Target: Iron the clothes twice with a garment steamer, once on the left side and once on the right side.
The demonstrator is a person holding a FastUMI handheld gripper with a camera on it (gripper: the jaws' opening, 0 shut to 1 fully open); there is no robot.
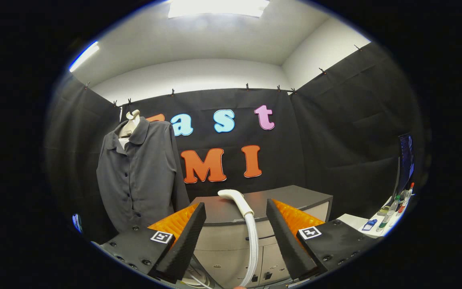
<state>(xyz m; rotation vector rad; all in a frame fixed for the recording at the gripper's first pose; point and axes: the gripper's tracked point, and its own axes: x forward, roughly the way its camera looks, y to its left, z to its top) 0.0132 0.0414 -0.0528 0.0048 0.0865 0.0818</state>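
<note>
A dark-topped cabinet (295,196) with pale drawer fronts stands at lower centre. The white steamer head (237,199) rests against its front edge, hose (253,245) hanging down. Gripper (236,230) fingers spread apart before it.

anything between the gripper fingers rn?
Yes, in the gripper view: the white steamer head and its hose rise in the gap of the open gripper, touching neither finger. The grey shirt hangs beyond, off the left finger.
</note>
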